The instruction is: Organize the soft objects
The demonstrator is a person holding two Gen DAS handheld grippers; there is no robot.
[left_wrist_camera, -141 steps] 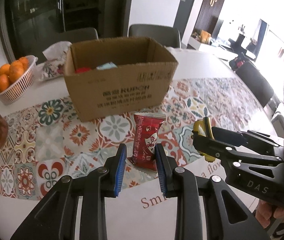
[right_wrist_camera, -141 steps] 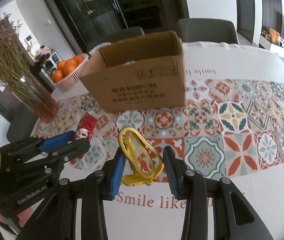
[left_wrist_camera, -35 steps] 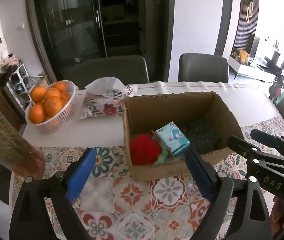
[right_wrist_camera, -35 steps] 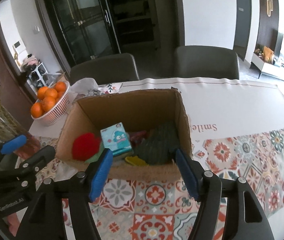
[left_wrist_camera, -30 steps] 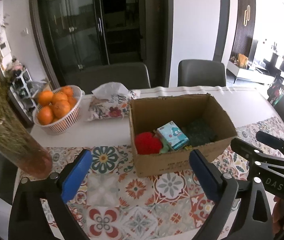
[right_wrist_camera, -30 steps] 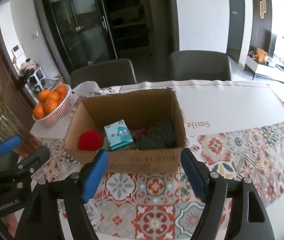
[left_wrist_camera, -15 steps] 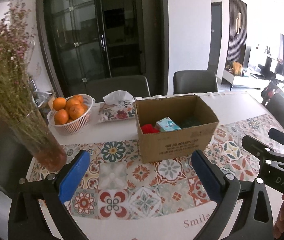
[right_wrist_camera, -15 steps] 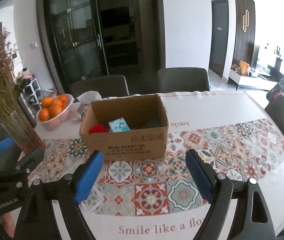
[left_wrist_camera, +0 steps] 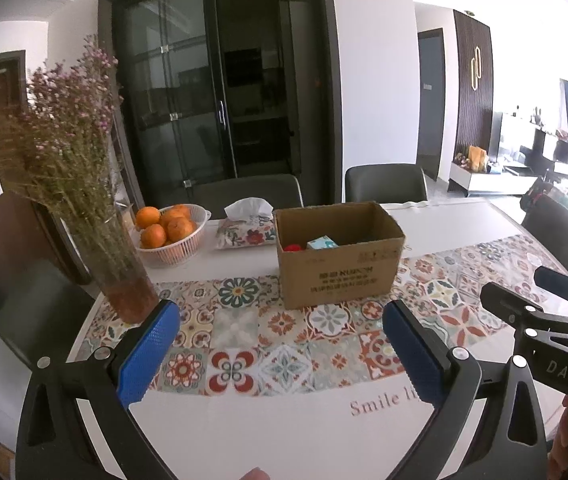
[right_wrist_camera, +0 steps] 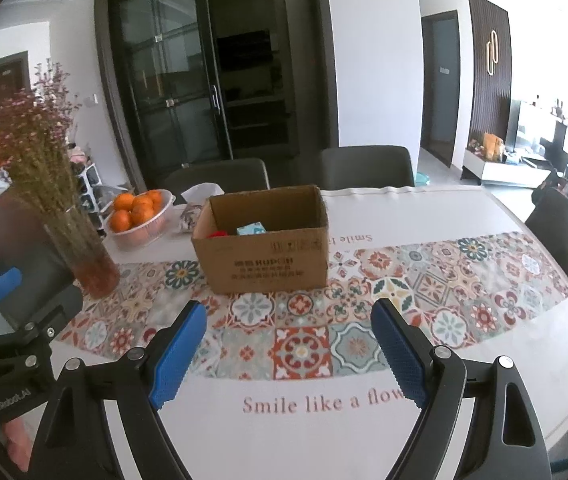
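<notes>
An open cardboard box (left_wrist_camera: 340, 268) (right_wrist_camera: 267, 258) stands on the patterned table runner. Inside it I see a red soft thing (left_wrist_camera: 293, 247) (right_wrist_camera: 218, 234) and a light blue packet (left_wrist_camera: 322, 243) (right_wrist_camera: 250, 229); the rest of its contents is hidden by the box wall. My left gripper (left_wrist_camera: 279, 344) is open and empty, well back from the box near the table's front edge. My right gripper (right_wrist_camera: 288, 344) is open and empty too, also well back. Each gripper shows at the side of the other's view.
A glass vase of dried flowers (left_wrist_camera: 123, 276) (right_wrist_camera: 87, 260) stands at the left. A white basket of oranges (left_wrist_camera: 167, 232) (right_wrist_camera: 137, 212) and a floral tissue pack (left_wrist_camera: 245, 228) sit behind the box. Dark chairs (left_wrist_camera: 384, 184) ring the table.
Both grippers have pulled back and up from over the box, staying open and empty. The box now looks smaller and farther away.
</notes>
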